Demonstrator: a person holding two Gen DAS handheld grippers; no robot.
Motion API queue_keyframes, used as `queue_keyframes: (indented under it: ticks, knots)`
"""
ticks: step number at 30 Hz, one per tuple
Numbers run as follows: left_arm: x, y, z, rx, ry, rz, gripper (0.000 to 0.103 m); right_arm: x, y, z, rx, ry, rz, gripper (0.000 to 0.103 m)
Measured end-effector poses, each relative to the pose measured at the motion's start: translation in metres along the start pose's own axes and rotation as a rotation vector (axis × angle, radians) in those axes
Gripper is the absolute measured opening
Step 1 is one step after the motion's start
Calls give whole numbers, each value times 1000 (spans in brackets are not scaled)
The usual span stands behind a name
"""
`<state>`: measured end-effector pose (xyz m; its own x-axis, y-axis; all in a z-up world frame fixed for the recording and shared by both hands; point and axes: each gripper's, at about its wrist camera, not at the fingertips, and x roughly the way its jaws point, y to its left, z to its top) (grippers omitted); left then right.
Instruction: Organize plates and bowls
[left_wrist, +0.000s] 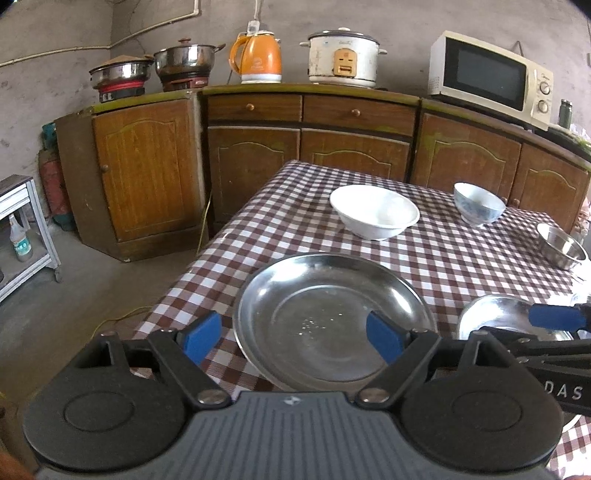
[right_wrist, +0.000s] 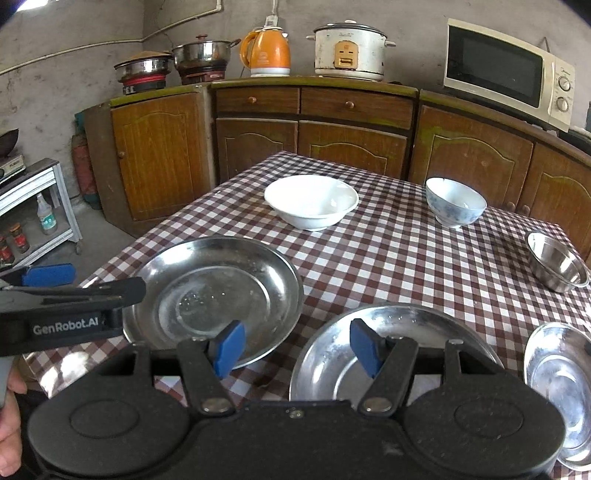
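Steel plates and bowls on my checked table, both tongs open and empty.

Nearest me sits a large steel plate (left_wrist: 332, 317), my left tongs (left_wrist: 293, 338) spread wide above its near rim. Beside it, a second steel plate (right_wrist: 391, 347) lies under my right tongs (right_wrist: 297, 347), also spread. Farther back: white bowl (right_wrist: 311, 201), patterned bowl (right_wrist: 455, 202), steel bowl (right_wrist: 557, 262).

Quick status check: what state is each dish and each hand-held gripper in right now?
Left hand-held gripper: open, empty.
Right hand-held gripper: open, empty.
Large steel plate: upright, empty.
Middle steel plate: upright, empty.
Small steel plate: upright, empty.
White bowl: upright, empty.
Patterned bowl: upright.
Steel bowl: upright, empty.
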<state>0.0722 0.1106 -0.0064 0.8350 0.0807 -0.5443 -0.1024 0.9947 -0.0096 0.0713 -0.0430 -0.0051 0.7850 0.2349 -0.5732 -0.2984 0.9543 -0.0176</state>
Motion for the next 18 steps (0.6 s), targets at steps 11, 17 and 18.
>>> queue_keyframes:
  ticks: [11,17,18]
  knots:
    - [8,13,2,-5,9,12,89,15,10,7,-11,7,7,75]
    - [14,18,3,-3,15,16,89,21,12,9,-10,12,5,75]
    - [15,19,3,-3,16,17,89,22,12,10,-9,13,5,75]
